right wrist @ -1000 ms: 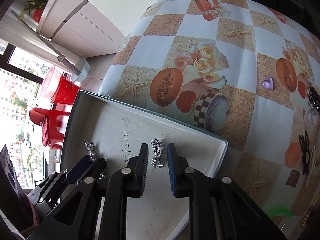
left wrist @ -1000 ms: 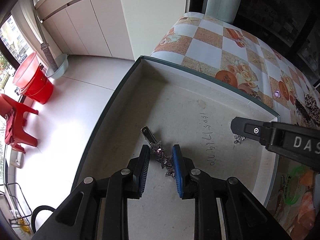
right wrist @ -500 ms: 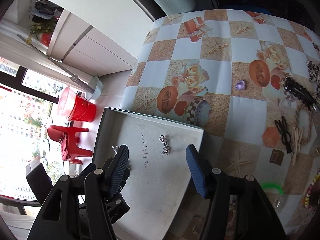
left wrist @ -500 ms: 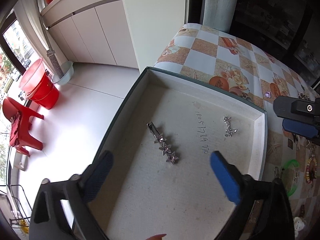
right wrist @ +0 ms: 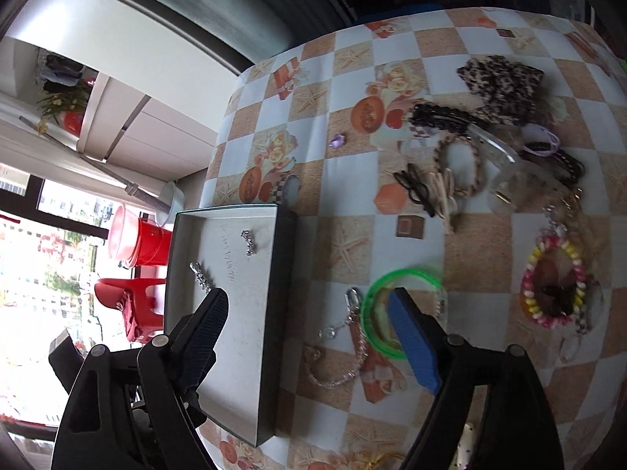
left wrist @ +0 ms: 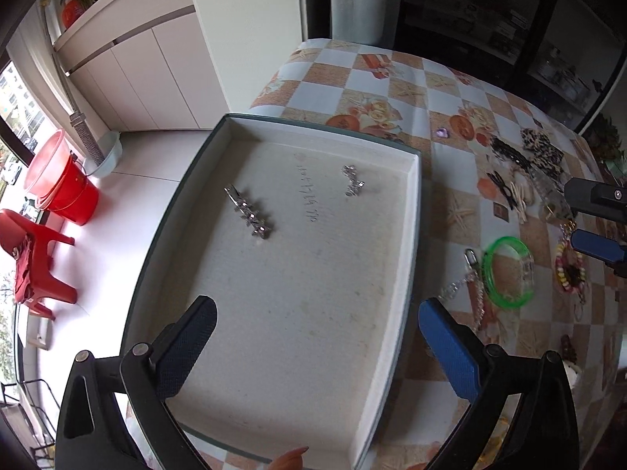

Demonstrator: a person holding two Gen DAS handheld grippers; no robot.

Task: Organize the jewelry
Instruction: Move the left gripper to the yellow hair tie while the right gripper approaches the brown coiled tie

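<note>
A shallow white box with a dark rim (left wrist: 416, 211) (right wrist: 282, 313) sits at the table's left end. In it lie a star hair clip (left wrist: 247, 212) (right wrist: 200, 277) and a small silver piece (left wrist: 352, 181) (right wrist: 248, 242). My left gripper (left wrist: 317, 352) is open and empty, raised above the box's near half. My right gripper (right wrist: 313, 344) is open and empty, above the box's right wall and a green bangle (right wrist: 399, 313) (left wrist: 508, 270); its fingers (left wrist: 595, 244) show at the left wrist view's right edge.
Loose jewelry covers the checked tablecloth right of the box: a silver chain (right wrist: 345, 344), a bead bracelet (right wrist: 556, 278), black clips (right wrist: 419, 188), a leopard scrunchie (right wrist: 501, 78), a purple gem (right wrist: 337, 140). A red bucket (left wrist: 62, 184) and red stool (left wrist: 31, 258) stand on the floor left.
Both grippers opened, leaving the star clip and the silver piece in the box, then pulled back and up. The right gripper moved right toward the loose jewelry.
</note>
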